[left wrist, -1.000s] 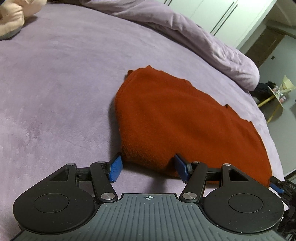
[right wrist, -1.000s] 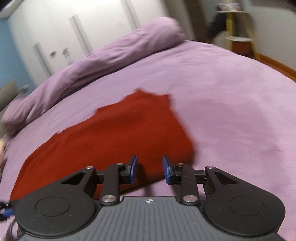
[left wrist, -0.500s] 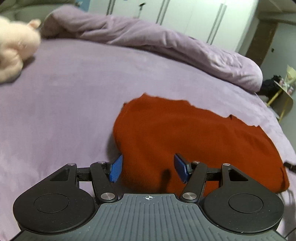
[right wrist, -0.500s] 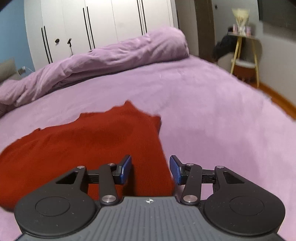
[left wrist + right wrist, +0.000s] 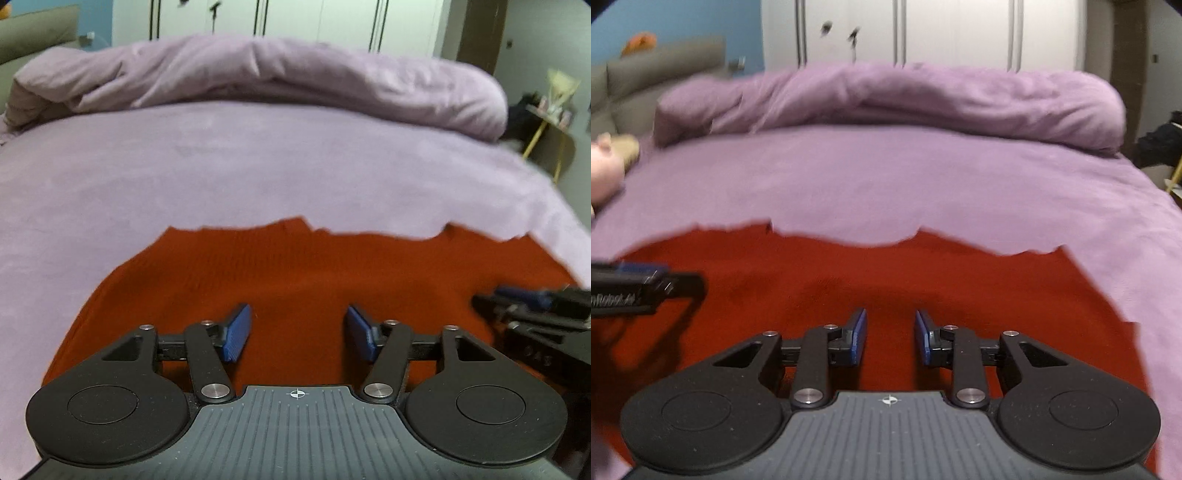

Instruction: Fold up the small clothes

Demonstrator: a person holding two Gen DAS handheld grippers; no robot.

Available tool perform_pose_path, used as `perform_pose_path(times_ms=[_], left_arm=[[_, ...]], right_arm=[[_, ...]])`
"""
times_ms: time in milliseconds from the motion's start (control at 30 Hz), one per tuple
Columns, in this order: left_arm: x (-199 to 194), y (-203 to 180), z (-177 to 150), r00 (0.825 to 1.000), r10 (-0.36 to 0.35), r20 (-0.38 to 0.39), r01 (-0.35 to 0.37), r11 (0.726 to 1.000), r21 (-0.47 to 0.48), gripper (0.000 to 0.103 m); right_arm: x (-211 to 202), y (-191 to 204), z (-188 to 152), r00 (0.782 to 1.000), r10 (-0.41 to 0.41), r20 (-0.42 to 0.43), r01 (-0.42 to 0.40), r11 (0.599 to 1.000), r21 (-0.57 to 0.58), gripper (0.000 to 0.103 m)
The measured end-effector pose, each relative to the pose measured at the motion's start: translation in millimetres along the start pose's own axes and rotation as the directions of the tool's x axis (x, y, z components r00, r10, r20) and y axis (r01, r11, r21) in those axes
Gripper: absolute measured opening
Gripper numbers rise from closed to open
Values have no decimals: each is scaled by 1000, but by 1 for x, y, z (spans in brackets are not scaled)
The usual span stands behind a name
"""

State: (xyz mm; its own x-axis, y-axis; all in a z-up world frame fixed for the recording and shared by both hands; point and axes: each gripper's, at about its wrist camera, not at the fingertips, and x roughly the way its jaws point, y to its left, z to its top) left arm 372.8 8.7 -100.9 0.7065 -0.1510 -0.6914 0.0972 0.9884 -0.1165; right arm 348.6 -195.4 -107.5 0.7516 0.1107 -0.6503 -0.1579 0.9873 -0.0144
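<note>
On the near part of the purple bed cover [image 5: 258,166], directly under and ahead of both tools, lies one rust-red knit garment [image 5: 295,273]. It is spread flat with its long axis running left to right across both views. Its far edge is ragged, with small peaks that may be a collar or cuffs; the blur does not allow a firm reading.

The left gripper [image 5: 293,334] is positioned over the left-centre portion of the garment. Its blue pads [image 5: 236,332] stand wide apart and hold nothing. The right gripper [image 5: 890,338] is positioned over the right-centre portion. Its jaws stand at a narrower gap and are likewise empty. Each tool appears at the edge of the other's view, so the two work side by side along the long axis, each nearer its own end.

Whether the near hem lies beneath the tool bodies cannot be determined. Judgement: the coming move depends on each tool taking the cloth edge on its own side, then carrying it across the short axis toward the far edge.

Count:
- Garments: one.
- Grippers: two.
- Rolled purple duvet [image 5: 905,99] at the far end of the bed: one.
- Pink plush toy [image 5: 605,166] at far left: one.
- White wardrobe [image 5: 923,33] behind the bed: one.
</note>
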Motion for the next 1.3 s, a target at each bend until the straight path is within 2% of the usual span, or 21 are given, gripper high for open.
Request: perform_pose_path(times_ms=[100, 200, 300, 400, 500, 567, 667, 800, 867, 933, 1000, 1067, 1100, 1167, 1233, 1267, 1300], left_arm=[[15, 3, 5, 999, 42, 31, -42, 999, 4, 73], [29, 4, 9, 996, 87, 15, -87, 996, 1, 77], [23, 6, 10, 996, 89, 4, -89, 996, -9, 77], [7, 11, 7, 996, 89, -1, -89, 995, -34, 77], [-10, 18, -3, 998, 70, -4, -70, 997, -41, 77], [-16, 22, -9, 996, 86, 0, -86, 996, -19, 77], [-28, 36, -14, 994, 104, -12, -104, 994, -41, 77], [-48, 58, -18, 989, 146, -27, -148, 986, -77, 75], [-58, 68, -24, 986, 166, -36, -168, 982, -83, 75], [-67, 78, -32, 980, 195, -48, -198, 976, -88, 75], [-77, 87, -39, 973, 222, -63, -228, 968, -101, 76], [-94, 101, -48, 975, 215, -58, -221, 962, -160, 75], [-103, 107, -53, 976, 208, -67, -217, 958, -189, 75], [-122, 120, -65, 985, 158, -71, -172, 950, -259, 73], [-137, 130, -79, 995, 63, -77, -86, 933, -351, 71], [-141, 136, -87, 997, -9, -81, -24, 914, -405, 70], [-142, 141, -95, 992, -95, -84, 44, 881, -472, 68]], right_arm=[[20, 6, 6, 999, -48, 27, 49, 997, -57, 27], [41, -4, 13, 996, -89, 17, 89, 996, -19, 28], [41, -10, 14, 996, -85, 21, 85, 996, 1, 28], [25, -10, 8, 997, -69, 31, 68, 998, 12, 28], [-12, -10, -5, 996, 27, 79, -32, 998, 56, 28], [-32, -9, -23, 993, 45, 106, -48, 998, 26, 28], [-34, -19, -49, 997, -14, 78, 16, 1000, -23, 28], [-51, -69, -56, 995, -55, 80, 42, 988, 152, 24], [-61, -88, -59, 994, -74, 86, 55, 978, 203, 24], [-71, -92, -60, 986, -145, 84, 128, 974, 185, 24], [-77, -91, -63, 967, -246, 64, 234, 959, 159, 24], [-83, -91, -65, 954, -299, 38, 288, 942, 173, 24], [-88, -91, -65, 956, -290, 34, 278, 940, 198, 25], [-100, -85, -62, 976, -210, 64, 187, 948, 257, 25], [-113, -69, -63, 988, -114, 107, 82, 960, 266, 25], [-117, -57, -64, 990, -65, 129, 29, 964, 265, 25], [-119, -46, -64, 990, -19, 138, -18, 966, 259, 25]])
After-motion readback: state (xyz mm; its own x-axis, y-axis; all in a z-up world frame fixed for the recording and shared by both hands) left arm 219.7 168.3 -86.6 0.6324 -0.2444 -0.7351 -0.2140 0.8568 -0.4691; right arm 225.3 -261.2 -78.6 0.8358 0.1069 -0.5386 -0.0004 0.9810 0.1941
